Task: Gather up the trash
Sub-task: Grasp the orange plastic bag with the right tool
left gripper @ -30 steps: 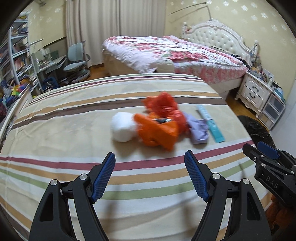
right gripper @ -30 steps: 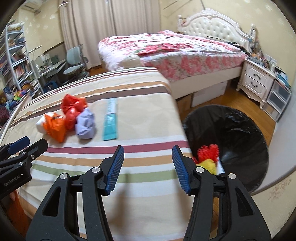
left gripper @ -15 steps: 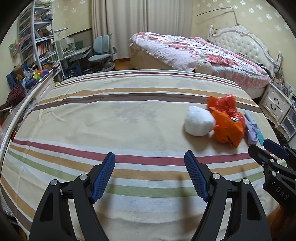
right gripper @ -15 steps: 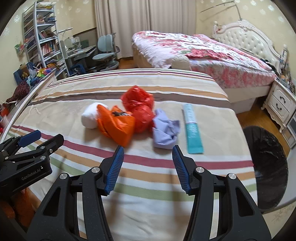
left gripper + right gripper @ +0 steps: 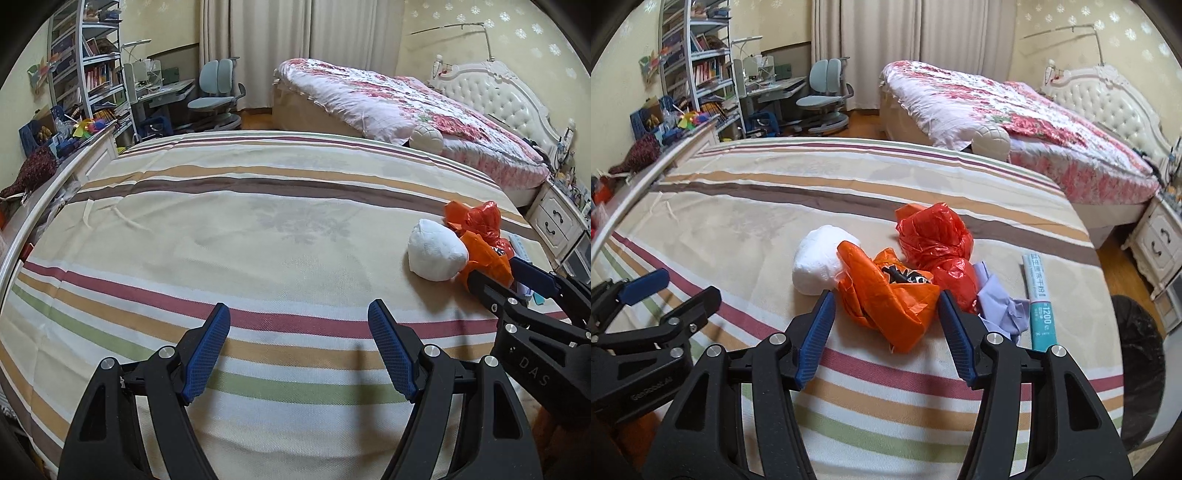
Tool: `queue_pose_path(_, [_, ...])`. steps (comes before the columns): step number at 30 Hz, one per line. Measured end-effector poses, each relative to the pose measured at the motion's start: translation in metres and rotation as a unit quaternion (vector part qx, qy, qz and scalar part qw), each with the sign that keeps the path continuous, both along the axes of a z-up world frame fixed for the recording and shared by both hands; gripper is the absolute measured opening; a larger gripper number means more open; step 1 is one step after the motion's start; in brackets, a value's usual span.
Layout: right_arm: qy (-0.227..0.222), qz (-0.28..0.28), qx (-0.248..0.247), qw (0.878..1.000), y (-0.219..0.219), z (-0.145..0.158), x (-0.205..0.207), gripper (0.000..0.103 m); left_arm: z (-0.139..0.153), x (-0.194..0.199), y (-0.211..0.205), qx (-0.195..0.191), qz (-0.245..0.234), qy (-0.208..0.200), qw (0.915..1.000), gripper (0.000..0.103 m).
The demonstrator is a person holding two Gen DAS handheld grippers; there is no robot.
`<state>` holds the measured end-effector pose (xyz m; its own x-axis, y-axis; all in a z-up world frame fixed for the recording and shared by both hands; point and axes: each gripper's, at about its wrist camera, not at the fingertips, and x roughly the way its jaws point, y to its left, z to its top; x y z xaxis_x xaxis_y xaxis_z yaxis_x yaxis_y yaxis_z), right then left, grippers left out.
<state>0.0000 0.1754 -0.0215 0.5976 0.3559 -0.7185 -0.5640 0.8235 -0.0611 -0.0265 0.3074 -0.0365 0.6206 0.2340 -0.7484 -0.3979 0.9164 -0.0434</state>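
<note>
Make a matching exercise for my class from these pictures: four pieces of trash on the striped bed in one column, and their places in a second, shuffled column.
Things
1. white wad
2. orange bag
3. red bag
4. long teal packet

Places
A. farthest right, nearest the black bin
B. between the open fingers of the right gripper
C. leftmost of the pile
D. behind the orange bag, toward the flowered bed

Pairs: 1-C, 2-B, 3-D, 4-A
</note>
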Motion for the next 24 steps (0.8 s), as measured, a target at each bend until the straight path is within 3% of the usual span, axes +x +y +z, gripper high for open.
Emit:
queue_pose_path(3, [-0.004, -0.005, -0.001, 1.0, -0.003, 0.0, -0.003, 0.047, 0.0, -0.001, 0.001, -0.001, -0.001, -0.001, 1.0, 0.075])
queue_pose_path(14, [-0.013, -0.026, 0.024, 0.999, -0.033, 0.013, -0.016, 0.045, 0.004, 0.0, -0.019, -0.004, -0.028, -0.014, 0.9995, 0.075])
queue_pose_path(24, [-0.017, -0.111, 0.041, 0.993, -0.106, 0.02, -0.005, 0.045, 0.006, 0.017, -0.052, 0.006, -0.061, -0.029, 0.9977, 0.075])
